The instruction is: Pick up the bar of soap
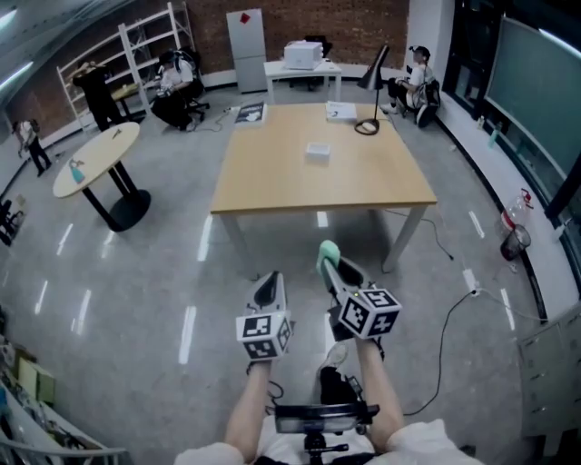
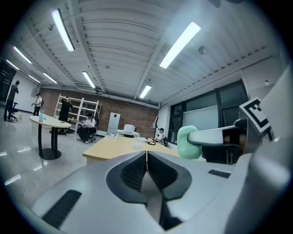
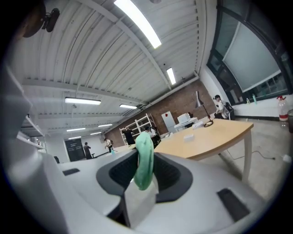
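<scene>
Pale wood table [image 1: 272, 173] stands well ahead of both grippers on glossy grey floor [image 1: 136, 291] before a brick wall [image 1: 345, 23], the right gripper [image 1: 328, 263] clamping a rounded mint-green bar of soap [image 1: 329, 251], the left gripper [image 1: 267, 285] closed on nothing.

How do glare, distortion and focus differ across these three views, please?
Head view: light streaks glare on the floor, room edges bow. Left gripper view: dark round vignette, the shut left gripper looks soft. Right gripper view: tilted horizon, lights blown out, soap slightly blurred.
</scene>
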{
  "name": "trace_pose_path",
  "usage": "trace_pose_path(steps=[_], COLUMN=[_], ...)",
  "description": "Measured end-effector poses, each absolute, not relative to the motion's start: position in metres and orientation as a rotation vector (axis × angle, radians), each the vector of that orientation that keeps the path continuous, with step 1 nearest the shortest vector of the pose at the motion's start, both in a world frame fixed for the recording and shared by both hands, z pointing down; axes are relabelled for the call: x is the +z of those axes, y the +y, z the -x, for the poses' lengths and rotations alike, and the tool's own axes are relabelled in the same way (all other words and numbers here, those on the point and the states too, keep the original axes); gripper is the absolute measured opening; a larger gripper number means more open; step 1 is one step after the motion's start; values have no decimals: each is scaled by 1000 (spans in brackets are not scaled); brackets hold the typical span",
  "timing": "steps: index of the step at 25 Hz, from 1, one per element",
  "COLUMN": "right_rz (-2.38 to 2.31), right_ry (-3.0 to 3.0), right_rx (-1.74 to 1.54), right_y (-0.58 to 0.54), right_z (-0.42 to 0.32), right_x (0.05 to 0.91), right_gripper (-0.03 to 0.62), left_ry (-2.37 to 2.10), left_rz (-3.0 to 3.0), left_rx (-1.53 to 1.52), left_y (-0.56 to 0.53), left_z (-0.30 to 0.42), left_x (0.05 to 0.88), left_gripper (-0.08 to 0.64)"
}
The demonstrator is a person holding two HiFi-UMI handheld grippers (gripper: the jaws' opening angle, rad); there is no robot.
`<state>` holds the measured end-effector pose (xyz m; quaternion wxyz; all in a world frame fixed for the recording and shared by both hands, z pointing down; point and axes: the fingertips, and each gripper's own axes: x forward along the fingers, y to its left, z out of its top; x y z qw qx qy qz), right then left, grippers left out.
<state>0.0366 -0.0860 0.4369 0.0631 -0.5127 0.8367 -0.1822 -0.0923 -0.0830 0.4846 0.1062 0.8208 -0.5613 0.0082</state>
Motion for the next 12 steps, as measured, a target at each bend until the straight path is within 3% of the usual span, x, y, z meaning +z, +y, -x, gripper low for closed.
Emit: trace_pose_path(steps=[12], right_rz=[1628], right_ry=[2537], right_rx=[-476], right_y=[48], right_z=[-43], right_x=[413], right_gripper=[112], left_ry=[-1623], left_rz=[-2451], left_rx=[-75], left_y=[26], left_z=[92], left_x=[441], left_gripper=[15])
